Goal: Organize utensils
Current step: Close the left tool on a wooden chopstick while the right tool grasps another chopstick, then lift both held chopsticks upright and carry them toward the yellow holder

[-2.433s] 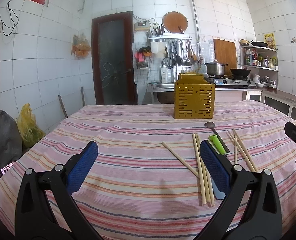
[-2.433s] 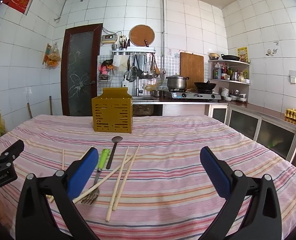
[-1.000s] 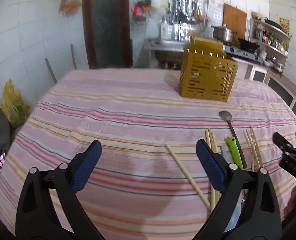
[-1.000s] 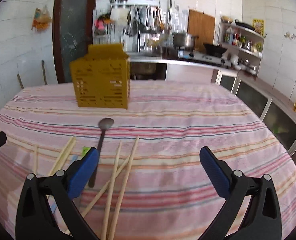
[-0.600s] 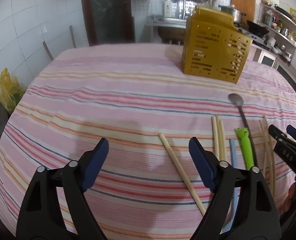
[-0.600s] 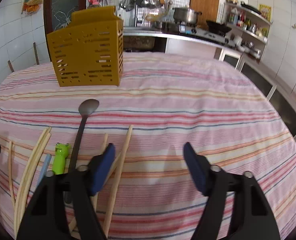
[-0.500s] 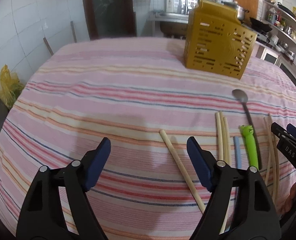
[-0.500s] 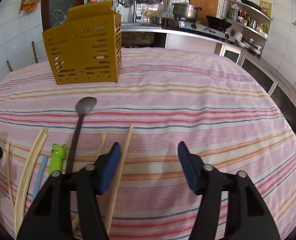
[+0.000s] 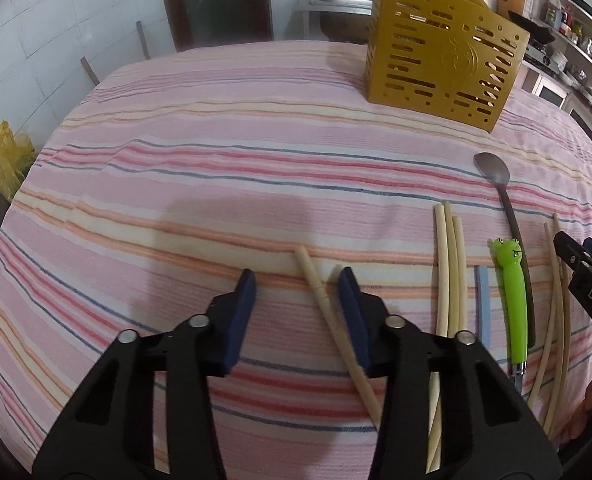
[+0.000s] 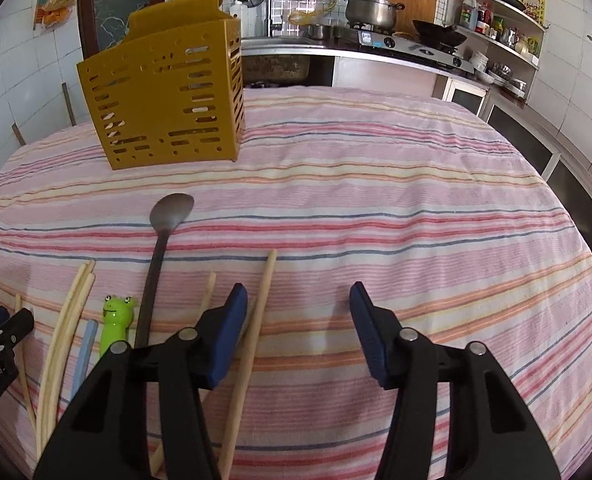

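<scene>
Between our left gripper pads lies a lone chopstick, jaws parted, nothing gripped. We should centre on it, then close low. Our right gripper gapes too, seemingly beside another chopstick. Well beyond stands the yellow holder.

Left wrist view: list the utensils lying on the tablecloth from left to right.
Lone chopstick → bundle of three pale chopsticks → blue handle → green frog-handled utensil → long-handled spoon → chopsticks at the right edge.
</scene>
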A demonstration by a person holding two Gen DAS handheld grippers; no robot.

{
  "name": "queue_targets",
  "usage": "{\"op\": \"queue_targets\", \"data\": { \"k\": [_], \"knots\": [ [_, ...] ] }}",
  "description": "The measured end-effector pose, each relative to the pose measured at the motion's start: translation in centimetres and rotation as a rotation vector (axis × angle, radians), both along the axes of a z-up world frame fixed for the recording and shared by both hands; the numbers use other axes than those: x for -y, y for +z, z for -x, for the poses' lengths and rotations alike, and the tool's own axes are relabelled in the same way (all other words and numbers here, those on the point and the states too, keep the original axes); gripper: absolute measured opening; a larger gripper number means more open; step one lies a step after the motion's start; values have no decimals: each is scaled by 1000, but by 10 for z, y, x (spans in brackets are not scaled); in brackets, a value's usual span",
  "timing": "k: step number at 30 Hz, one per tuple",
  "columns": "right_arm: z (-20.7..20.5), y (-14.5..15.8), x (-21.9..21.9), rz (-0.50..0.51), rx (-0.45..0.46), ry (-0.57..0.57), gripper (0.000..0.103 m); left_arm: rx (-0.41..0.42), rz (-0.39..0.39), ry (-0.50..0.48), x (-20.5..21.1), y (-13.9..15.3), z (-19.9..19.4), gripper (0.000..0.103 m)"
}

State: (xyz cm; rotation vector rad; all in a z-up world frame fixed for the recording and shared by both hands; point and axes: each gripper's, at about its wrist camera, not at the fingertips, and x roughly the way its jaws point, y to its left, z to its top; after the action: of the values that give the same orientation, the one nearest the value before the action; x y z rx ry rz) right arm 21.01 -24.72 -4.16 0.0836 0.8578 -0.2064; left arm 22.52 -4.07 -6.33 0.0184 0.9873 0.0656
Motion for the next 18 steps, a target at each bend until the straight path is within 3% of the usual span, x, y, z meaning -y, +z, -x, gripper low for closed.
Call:
{"op": "queue_targets", "data": {
  "k": [3, 8, 12, 18],
  "knots": [
    [-3, 0, -1, -7, -13, 10, 42, -7, -11, -13, 4, 1, -3, 27],
    [-15, 0, -8, -10, -41, 34, 14, -9, -17, -25, 6, 0, -11, 14],
    [-15, 2, -8, -16, -29, 33, 9, -6, -15, -28, 6, 2, -12, 14],
    [1, 21, 1, -50, 64, 9, 6, 28, 11, -16, 0, 10, -10, 13]
  ]
}}
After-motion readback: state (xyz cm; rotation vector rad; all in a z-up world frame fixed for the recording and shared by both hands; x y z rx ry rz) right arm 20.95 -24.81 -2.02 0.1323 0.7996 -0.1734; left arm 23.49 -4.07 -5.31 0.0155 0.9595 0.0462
